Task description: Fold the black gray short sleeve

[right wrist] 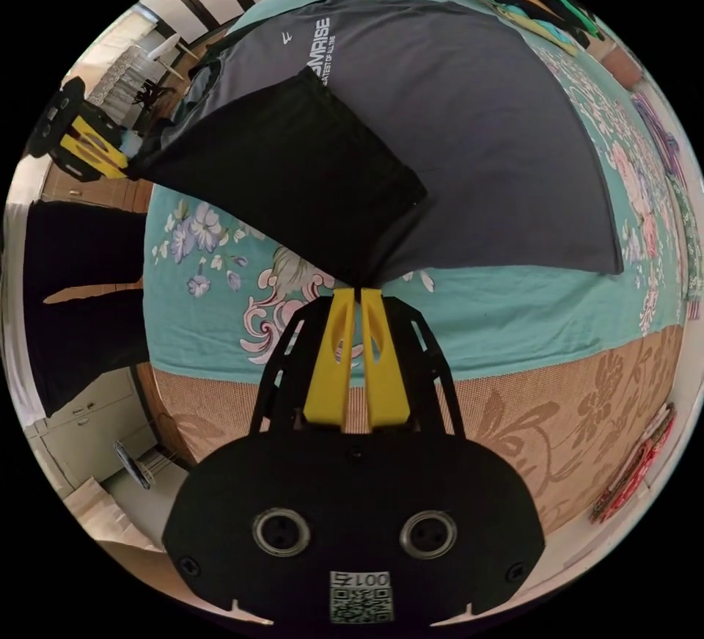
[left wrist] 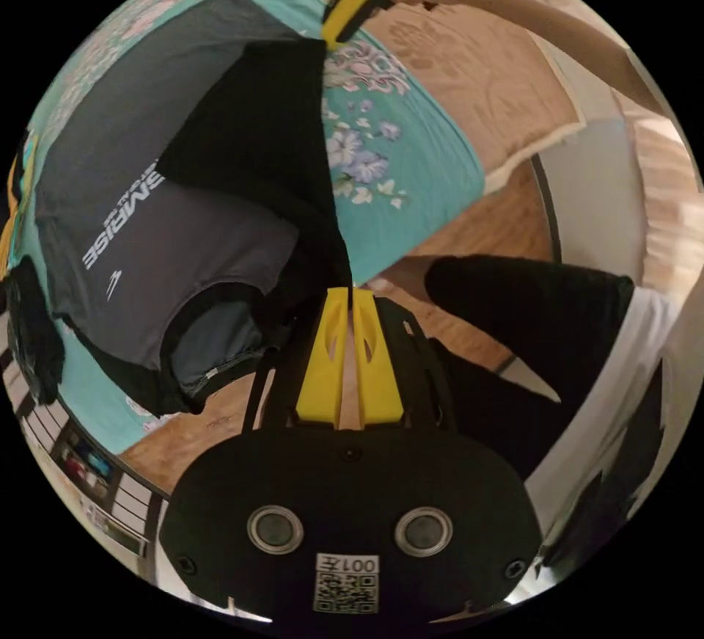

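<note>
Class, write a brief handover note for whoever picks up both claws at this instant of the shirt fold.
Left claw: shut on the black side panel of the shirt, near the sleeve end.
Right claw: shut on the same black panel at the hem end.
The shirt lies print up on the teal bedsheet; the panel is lifted and partly drawn over the gray front.
Done: the first side fold has begun.
Left: lay this panel flat, fold the other side, then fold lengthwise.

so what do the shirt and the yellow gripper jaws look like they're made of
The shirt: thin, soft knit, probably polyester or cotton blend; it drapes and creases, matte grey and black. The right gripper and left gripper jaws: rigid moulded or printed plastic, smooth matte yellow with cut-out slots.
</note>
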